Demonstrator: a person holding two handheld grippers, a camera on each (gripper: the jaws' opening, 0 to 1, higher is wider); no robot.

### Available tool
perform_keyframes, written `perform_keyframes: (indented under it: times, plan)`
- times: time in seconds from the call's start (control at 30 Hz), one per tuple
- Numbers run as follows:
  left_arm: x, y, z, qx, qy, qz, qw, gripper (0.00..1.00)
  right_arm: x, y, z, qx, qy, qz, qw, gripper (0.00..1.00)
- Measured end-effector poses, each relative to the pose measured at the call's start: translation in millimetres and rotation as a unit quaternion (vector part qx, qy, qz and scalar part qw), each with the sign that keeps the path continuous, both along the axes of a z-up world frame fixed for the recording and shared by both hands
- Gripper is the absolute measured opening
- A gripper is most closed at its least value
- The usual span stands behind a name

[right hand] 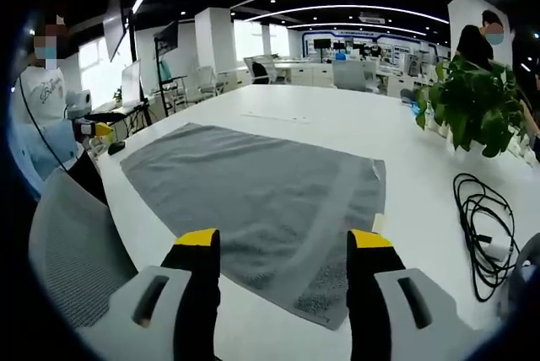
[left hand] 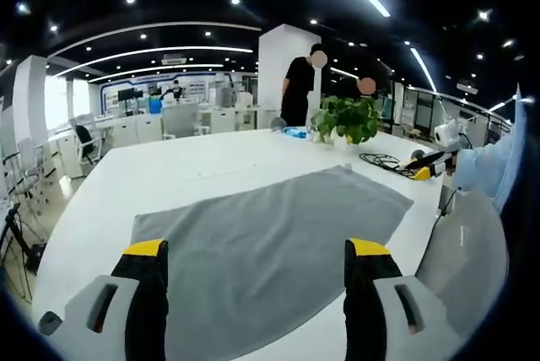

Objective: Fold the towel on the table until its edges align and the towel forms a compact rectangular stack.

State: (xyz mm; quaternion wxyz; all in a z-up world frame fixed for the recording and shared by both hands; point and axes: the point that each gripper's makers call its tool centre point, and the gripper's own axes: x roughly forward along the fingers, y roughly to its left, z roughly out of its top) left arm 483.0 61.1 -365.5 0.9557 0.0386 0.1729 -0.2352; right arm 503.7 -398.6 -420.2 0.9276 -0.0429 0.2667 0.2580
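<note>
Above the flat grey towel (left hand: 278, 234), left tool (left hand: 256, 264) and right tool (right hand: 284, 251), jaws apart, holding nothing.

Open white table (left hand: 169, 175) around the flat towel (left hand: 278, 234), potted plant (right hand: 472, 104) and coiled cable (right hand: 481, 226) beyond one edge

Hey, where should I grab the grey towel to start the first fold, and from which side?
Take the towel by its near corners. It lies flat and spread open on the table, so only the edges give the jaws something to pinch. The right gripper, open, sits near the corner by the table edge; come in low from that edge. The left gripper, also open, could take the corner beside it.
</note>
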Motion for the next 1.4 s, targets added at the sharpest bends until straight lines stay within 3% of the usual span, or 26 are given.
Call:
perform_keyframes:
  times: [0.5, 0.73, 0.9, 1.03, 1.4]
  plan:
    - [5.5, -9.8, 6.0, -0.002, -0.003, -0.013, 0.9999, 0.89, -2.1, 2.3, 0.5, 0.002, 0.001, -0.002, 1.0, 0.6]
    - [10.8, -23.0, 27.8, 0.005, -0.015, -0.031, 0.9994, 0.89, -2.6, 4.2, 3.8, 0.004, -0.003, 0.0, 1.0, 0.6]
    - [16.8, -31.0, 60.3, 0.01, -0.039, -0.048, 0.998, 0.89, -2.6, 5.1, 4.0, 0.006, -0.004, 0.001, 1.0, 0.6]
    - [22.4, -36.2, 74.0, 0.01, -0.052, -0.061, 0.9967, 0.89, -3.5, 6.8, 4.0, 0.007, -0.004, 0.003, 1.0, 0.59]
    - [29.0, -73.0, 84.3, 0.011, -0.06, -0.099, 0.9932, 0.88, -5.4, 10.3, 5.6, 0.014, -0.005, 0.002, 0.9999, 0.6]
